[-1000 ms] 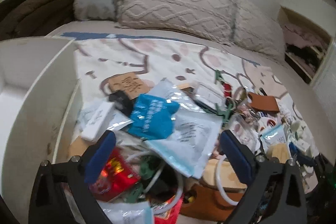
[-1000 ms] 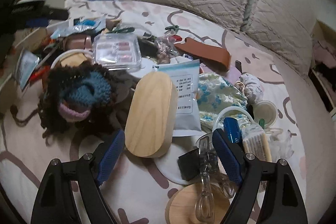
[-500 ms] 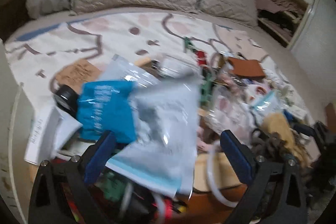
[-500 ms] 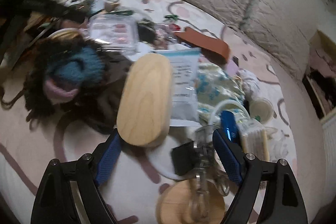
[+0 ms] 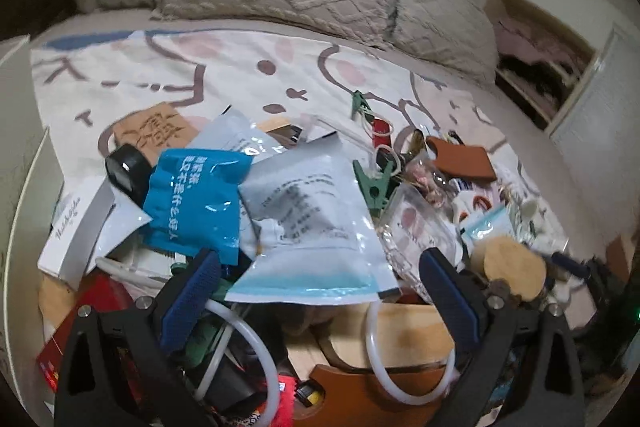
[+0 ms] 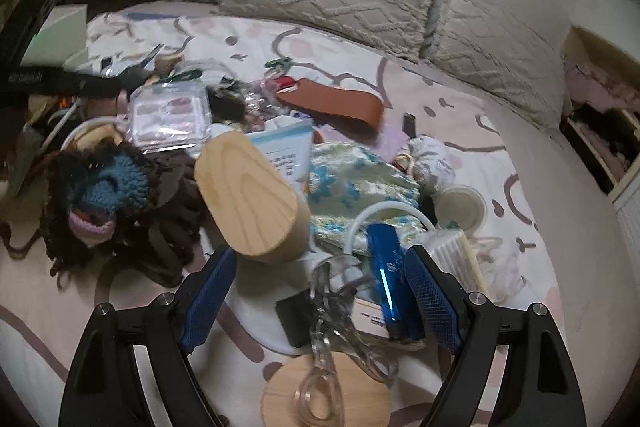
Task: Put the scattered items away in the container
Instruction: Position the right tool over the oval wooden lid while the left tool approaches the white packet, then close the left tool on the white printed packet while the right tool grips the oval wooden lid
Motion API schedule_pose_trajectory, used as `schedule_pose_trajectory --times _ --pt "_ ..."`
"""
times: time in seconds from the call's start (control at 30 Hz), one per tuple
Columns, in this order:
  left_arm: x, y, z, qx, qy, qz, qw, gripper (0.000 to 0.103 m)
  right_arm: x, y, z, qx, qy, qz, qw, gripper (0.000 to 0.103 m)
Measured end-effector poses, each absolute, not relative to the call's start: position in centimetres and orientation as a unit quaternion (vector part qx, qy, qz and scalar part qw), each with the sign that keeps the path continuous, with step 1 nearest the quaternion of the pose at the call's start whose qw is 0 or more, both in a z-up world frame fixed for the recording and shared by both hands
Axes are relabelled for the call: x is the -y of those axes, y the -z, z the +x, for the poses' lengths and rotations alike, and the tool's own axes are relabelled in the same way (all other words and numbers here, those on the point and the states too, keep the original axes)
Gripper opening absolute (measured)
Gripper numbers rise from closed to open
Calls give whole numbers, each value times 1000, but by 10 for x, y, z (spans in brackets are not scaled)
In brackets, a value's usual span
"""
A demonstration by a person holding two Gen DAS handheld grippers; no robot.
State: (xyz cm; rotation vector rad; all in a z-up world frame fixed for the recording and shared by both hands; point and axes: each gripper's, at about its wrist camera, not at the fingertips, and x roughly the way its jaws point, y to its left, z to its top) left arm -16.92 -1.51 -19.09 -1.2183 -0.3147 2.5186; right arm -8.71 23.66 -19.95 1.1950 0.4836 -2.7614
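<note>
The white pouch hides most of the wooden board beneath it.

The left gripper is open: its two blue-padded fingers stand wide apart, one at the left and one at the right of the near edge of its own view. Both black finger frames point forward and slightly downward, toward the far side of the scene. Nothing is held between the jaws. The right gripper has the same pose, and its blue pads are also spread wide with nothing clamped between them. Its black frames rise from the near corners and lean inward. The person's hands and arms are not visible.
</note>
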Motion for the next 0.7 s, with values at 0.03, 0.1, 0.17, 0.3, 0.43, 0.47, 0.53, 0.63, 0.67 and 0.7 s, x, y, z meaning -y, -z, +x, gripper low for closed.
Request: schedule_pose_trajectory --times 0.03,0.1,0.17,0.3,0.43,0.47,0.53,0.63,0.67,0.7 --pt "16 191 -171 116 -881 -430 157 100 -233 201 -88 -166 903 392 52 86" --pt "17 190 -177 120 -881 -433 150 100 -226 203 -91 -180 900 392 60 86" --pt "16 189 -182 120 -881 -435 143 100 -218 205 -95 -201 897 388 63 86" --pt "16 187 -189 115 -883 -436 132 100 -205 212 -99 -237 893 379 55 86" --pt "20 195 -195 126 -874 -452 128 100 -196 218 -98 -261 890 371 50 82" --pt "22 196 -196 132 -873 -453 127 100 -197 218 -98 -258 890 372 56 76" --pt "25 195 -199 144 -871 -453 123 99 -196 217 -96 -254 892 369 63 62" --pt "29 195 -203 162 -867 -456 120 92 -192 216 -94 -265 894 358 52 49" --pt "29 194 -204 162 -867 -455 120 88 -193 216 -93 -260 895 357 56 48" --pt "29 195 -204 161 -867 -456 120 83 -194 215 -93 -255 897 357 59 48"
